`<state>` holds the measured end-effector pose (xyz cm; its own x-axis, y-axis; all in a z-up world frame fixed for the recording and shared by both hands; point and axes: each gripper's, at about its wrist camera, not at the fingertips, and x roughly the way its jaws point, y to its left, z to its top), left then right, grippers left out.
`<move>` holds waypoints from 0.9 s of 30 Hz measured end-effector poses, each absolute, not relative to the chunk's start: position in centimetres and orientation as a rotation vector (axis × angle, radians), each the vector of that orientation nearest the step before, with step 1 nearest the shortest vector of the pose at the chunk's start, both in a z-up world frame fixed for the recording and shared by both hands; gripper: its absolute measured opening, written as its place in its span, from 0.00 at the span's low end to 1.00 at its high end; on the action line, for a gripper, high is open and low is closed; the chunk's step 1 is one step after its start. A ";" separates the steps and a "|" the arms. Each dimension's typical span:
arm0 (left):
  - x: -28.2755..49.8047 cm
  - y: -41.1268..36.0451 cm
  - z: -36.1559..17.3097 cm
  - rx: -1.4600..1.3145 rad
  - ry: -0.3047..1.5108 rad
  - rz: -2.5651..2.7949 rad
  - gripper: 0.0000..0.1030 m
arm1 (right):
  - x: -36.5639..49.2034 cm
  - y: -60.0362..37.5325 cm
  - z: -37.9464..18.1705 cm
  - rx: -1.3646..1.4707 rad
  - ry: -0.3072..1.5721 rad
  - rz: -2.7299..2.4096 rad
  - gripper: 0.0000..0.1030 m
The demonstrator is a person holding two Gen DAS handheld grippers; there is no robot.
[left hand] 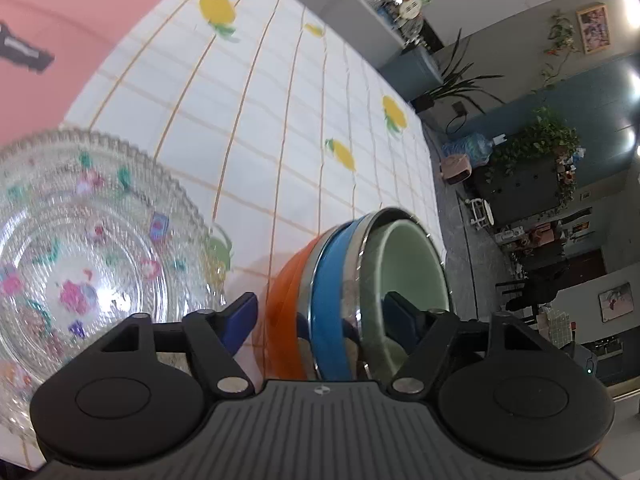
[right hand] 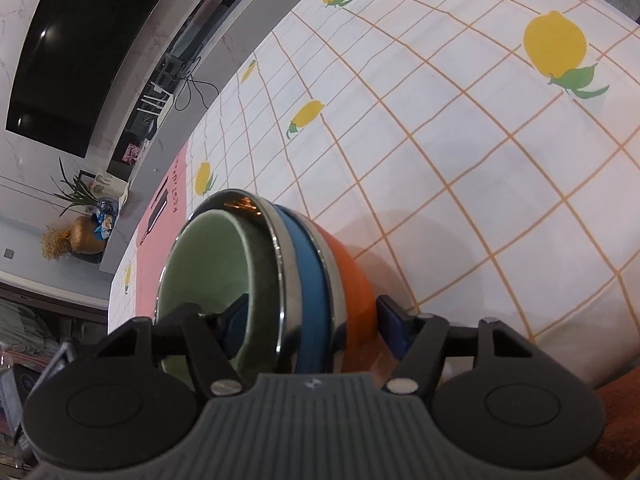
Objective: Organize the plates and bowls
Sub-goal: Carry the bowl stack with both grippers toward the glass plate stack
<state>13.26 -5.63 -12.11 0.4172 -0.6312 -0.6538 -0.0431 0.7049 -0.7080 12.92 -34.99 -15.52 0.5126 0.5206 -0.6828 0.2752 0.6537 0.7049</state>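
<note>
A table covered by a white tablecloth (left hand: pixel 288 128) with an orange grid and printed lemons fills most of both views, and a pink mat (left hand: pixel 60 32) lies on it at the far side in the left wrist view. On the cloth to the left sits a large clear glass plate (left hand: pixel 80 248) with a ribbed, scalloped rim and small coloured flower prints; it rests flat and stands just beside the stack of bowls, not touching it as far as can be seen. The stack (left hand: pixel 360 292) is made of three nested bowls standing on the cloth: an orange bowl (left hand: pixel 280 312) at the bottom, a blue bowl (left hand: pixel 328 304) with a shiny metal rim inside it, and a pale green bowl (left hand: pixel 412 264) innermost. The left gripper (left hand: pixel 320 316) straddles the wall of this stack, one blue finger outside by the orange bowl and the other inside the green bowl; its jaws stand apart and the pads do not clearly press on the walls. The right gripper (right hand: pixel 312 322) straddles the stack (right hand: pixel 280 280) from the opposite side, one finger inside the green bowl (right hand: pixel 208 264) and the other outside, close against the orange bowl (right hand: pixel 352 280); whether those pads already squeeze the bowls cannot be told.
</note>
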 end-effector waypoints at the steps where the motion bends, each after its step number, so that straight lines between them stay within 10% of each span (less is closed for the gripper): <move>1: 13.2 -5.7 -12.1 -0.724 1.087 -0.415 0.75 | 12.9 -35.1 -15.6 0.892 1.059 0.173 0.60; 27: 12.0 -6.6 -10.5 -0.600 1.070 -0.354 0.59 | 12.3 -34.4 -14.3 0.852 1.037 0.170 0.53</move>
<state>12.02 -6.62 -10.49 0.4465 -0.5450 -0.7097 -0.0142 0.7887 -0.6146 12.31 -34.37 -14.30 0.5272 0.5009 -0.6864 0.2556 0.6768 0.6903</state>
